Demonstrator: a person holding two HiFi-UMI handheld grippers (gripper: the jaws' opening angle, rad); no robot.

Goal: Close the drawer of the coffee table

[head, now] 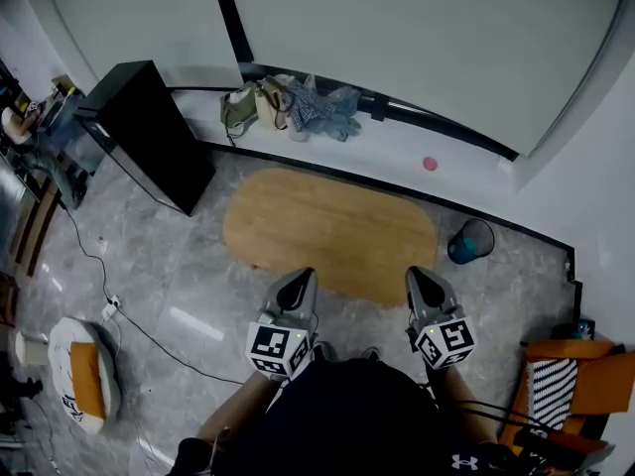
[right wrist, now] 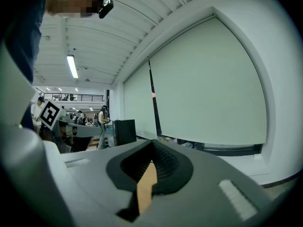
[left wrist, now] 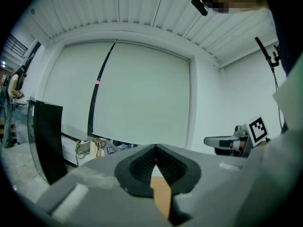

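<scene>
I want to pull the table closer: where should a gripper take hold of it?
Likely the table, at its near long edge, from the person's side, one jaw above, one below: the top is flat and that edge runs straight, nearest the left gripper and right gripper. Both are shut; open first.
</scene>
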